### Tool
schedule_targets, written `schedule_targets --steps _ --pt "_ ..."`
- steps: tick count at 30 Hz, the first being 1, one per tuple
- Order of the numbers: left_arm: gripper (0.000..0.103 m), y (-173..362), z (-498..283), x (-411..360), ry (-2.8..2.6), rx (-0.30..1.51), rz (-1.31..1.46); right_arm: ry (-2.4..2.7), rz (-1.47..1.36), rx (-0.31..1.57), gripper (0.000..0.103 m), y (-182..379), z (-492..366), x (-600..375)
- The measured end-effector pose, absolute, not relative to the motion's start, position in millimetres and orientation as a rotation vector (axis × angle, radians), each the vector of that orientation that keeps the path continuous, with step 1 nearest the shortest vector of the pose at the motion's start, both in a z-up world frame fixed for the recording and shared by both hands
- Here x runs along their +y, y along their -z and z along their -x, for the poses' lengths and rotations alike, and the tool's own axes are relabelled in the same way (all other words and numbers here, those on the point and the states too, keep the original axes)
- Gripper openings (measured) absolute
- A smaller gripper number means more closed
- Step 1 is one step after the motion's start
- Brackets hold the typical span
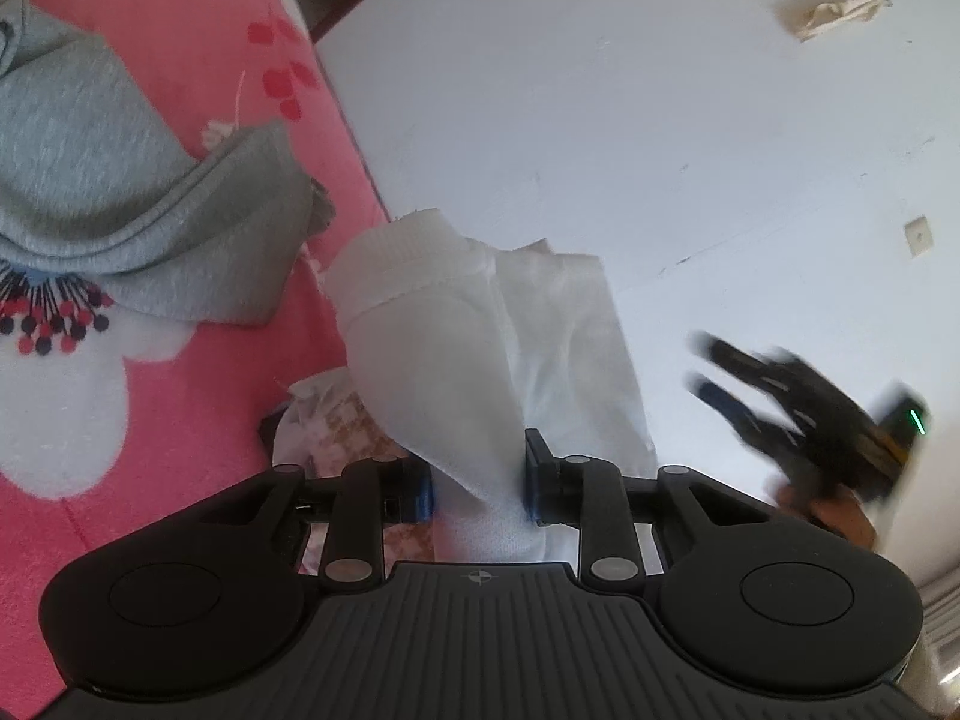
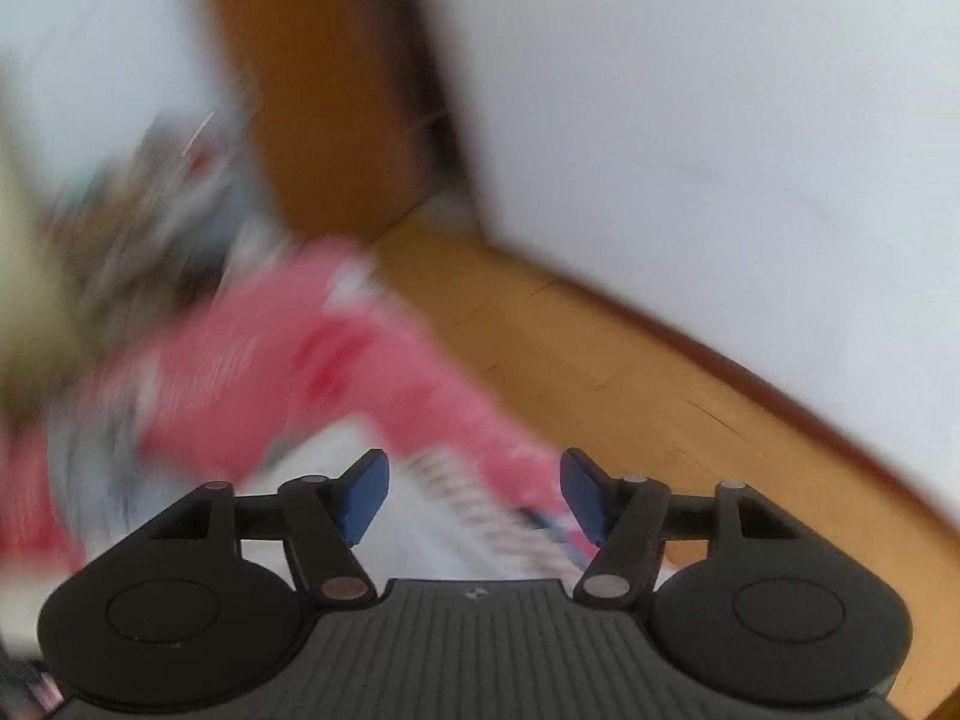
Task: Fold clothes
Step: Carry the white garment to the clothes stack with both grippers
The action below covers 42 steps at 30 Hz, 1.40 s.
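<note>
Left tool [image 1: 478, 489]: blue pads set close together, pinching a white garment [image 1: 456, 324] at its lower end. From the ribbed cuff at the top it reads as a sock or a small sleeve; cannot say which. It stands up and out from the tool, over the edge of the pink flowered bedsheet [image 1: 180, 420], white wall behind

Right tool [image 2: 474, 495]: jaws well apart, nothing between the pads. Its own view is badly smeared, showing only pink bedding and a wooden frame. In the left view it shows as a blurred dark shape, clear of the white garment

Grey garment [image 1: 120, 204] lies crumpled on the bedsheet, unfolded, apart from the white one

Progress, as a judgement: early to middle. No tidy folded stack in sight. White piece is in hand but its fold is not laid flat; grey piece untouched and left to do
</note>
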<state>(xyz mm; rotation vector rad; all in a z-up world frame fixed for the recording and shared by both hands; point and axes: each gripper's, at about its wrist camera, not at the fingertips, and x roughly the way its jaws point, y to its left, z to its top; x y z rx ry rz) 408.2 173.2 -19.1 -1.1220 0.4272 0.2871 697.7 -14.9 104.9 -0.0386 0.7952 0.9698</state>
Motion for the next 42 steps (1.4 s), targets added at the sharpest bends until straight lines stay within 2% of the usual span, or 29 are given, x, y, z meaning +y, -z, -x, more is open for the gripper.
schedule_targets --steps 2,6,10,15,21,30,32,33,37,42 --pt "0.029 18.0 -408.8 174.0 -0.292 0.446 1.135 -0.905 -0.187 0.806 0.067 -117.4 -699.7 -81.6" --pt "0.030 15.3 -411.1 173.3 -0.305 0.477 1.154 -0.799 -0.497 0.872 0.067 -100.2 -663.0 -193.1" --pt "0.030 12.5 -414.8 174.6 -0.324 0.507 1.157 -0.725 -0.652 1.032 0.067 -41.7 -624.3 -241.1" --pt "0.030 9.2 -417.6 172.0 -0.357 0.536 1.122 -0.703 -0.741 1.059 0.063 4.9 -618.9 -252.9" --pt "0.031 10.8 -420.0 169.7 -0.400 0.549 1.097 -0.751 -0.700 1.001 0.063 23.2 -630.6 -223.2" --pt "0.029 9.3 -424.5 165.3 -0.417 0.544 1.054 -0.802 -0.970 1.022 0.063 78.6 -658.6 -211.6" --pt "0.027 8.6 -424.7 164.5 -0.422 0.541 1.047 -0.825 -1.018 1.003 0.044 81.7 -656.3 -211.1" --pt "0.027 8.3 -424.4 164.0 -0.426 0.540 1.045 -0.846 -1.019 0.979 0.030 78.6 -653.6 -209.6" --pt "0.022 1.3 -425.2 161.0 -0.436 0.536 1.039 -0.835 -0.961 0.927 0.019 66.1 -649.1 -203.3" --pt "0.020 -23.1 -435.1 151.6 -0.395 0.526 1.015 -0.848 -0.941 0.852 0.016 36.8 -657.9 -207.1"
